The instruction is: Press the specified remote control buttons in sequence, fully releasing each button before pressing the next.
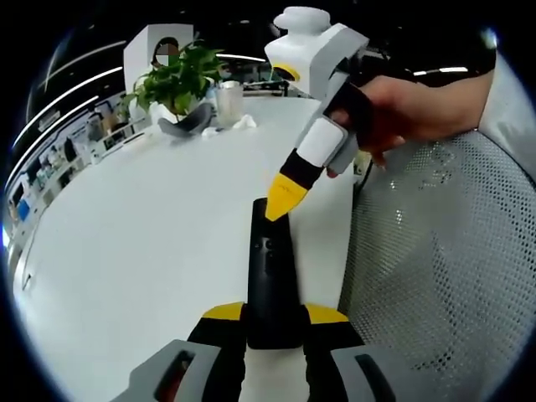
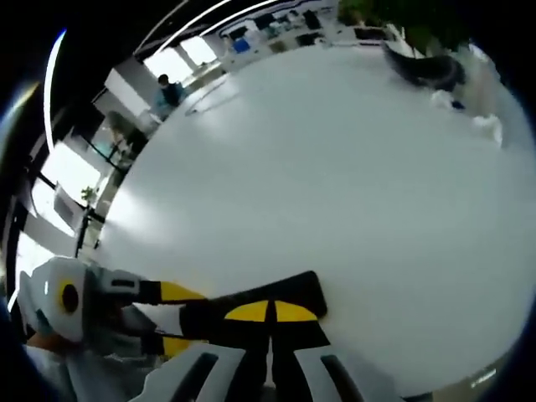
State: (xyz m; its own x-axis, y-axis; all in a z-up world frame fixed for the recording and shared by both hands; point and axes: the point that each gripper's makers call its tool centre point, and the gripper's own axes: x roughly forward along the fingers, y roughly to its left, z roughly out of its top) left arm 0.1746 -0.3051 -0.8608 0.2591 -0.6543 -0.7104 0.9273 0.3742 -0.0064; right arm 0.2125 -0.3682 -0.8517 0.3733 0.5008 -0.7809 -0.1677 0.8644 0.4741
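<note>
A black remote control (image 1: 271,268) lies lengthwise between the yellow-tipped jaws of my left gripper (image 1: 274,314), which is shut on its near end just above the white table (image 1: 126,243). My right gripper (image 1: 281,199), held by a hand (image 1: 410,105), comes down from the upper right with its jaws shut to a single yellow point on the remote's far end. In the right gripper view, the right gripper (image 2: 270,311) has its jaws together over the remote (image 2: 289,289), and the left gripper (image 2: 177,318) reaches in from the left.
A potted plant (image 1: 176,79), a metal cup (image 1: 228,102) and crumpled tissue (image 1: 244,123) stand at the table's far end. A grey mesh chair (image 1: 444,260) sits against the table's right edge. Open white tabletop (image 2: 335,167) stretches beyond the remote.
</note>
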